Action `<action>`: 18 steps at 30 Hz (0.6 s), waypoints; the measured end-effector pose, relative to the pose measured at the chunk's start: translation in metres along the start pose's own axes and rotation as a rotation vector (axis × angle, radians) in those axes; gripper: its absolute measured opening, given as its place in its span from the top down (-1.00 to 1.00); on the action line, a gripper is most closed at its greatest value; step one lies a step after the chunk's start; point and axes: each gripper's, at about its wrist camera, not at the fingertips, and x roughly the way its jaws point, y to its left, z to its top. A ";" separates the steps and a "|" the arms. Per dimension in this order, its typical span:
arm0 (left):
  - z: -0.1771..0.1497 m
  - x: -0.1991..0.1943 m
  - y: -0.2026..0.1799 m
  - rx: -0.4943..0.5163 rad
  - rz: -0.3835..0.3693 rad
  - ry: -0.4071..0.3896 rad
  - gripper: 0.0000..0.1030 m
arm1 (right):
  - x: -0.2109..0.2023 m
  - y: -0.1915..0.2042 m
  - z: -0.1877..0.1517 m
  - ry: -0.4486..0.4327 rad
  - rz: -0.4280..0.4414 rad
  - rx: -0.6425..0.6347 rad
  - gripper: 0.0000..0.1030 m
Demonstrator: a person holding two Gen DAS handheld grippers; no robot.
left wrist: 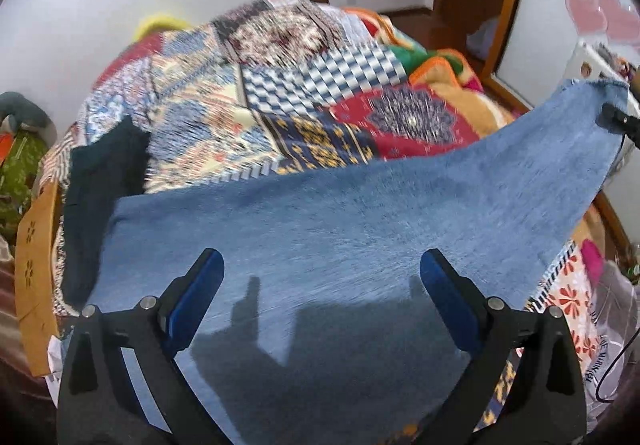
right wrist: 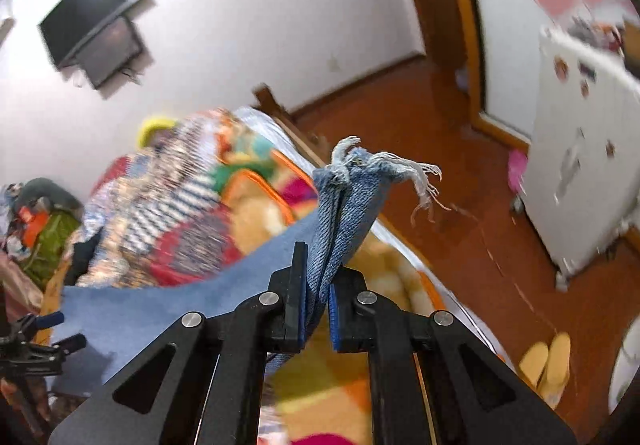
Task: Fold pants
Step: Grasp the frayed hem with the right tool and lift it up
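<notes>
Blue pants [left wrist: 360, 213] hang over the bed [left wrist: 280, 117]. Right gripper [right wrist: 318, 285] pinches the frayed leg end to lift it; left gripper [left wrist: 322, 281] is spread wide.

Left gripper [left wrist: 322, 265] gapes; right gripper [right wrist: 318, 277] clamped.

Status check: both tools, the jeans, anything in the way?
Right tool shut on jeans frayed hem. Left tool open above the denim, gripping nothing. Dark garment lies beside jeans on quilt.
</notes>
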 end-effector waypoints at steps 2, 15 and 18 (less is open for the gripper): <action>-0.002 -0.015 0.010 -0.020 0.004 -0.032 -0.95 | -0.012 0.019 0.008 -0.037 0.039 -0.025 0.86; -0.049 -0.094 0.115 -0.214 0.067 -0.190 -0.95 | -0.046 0.178 0.014 -0.107 0.342 -0.256 0.87; -0.065 -0.102 0.137 -0.262 0.097 -0.192 -0.95 | -0.032 0.212 0.001 -0.071 0.395 -0.306 0.86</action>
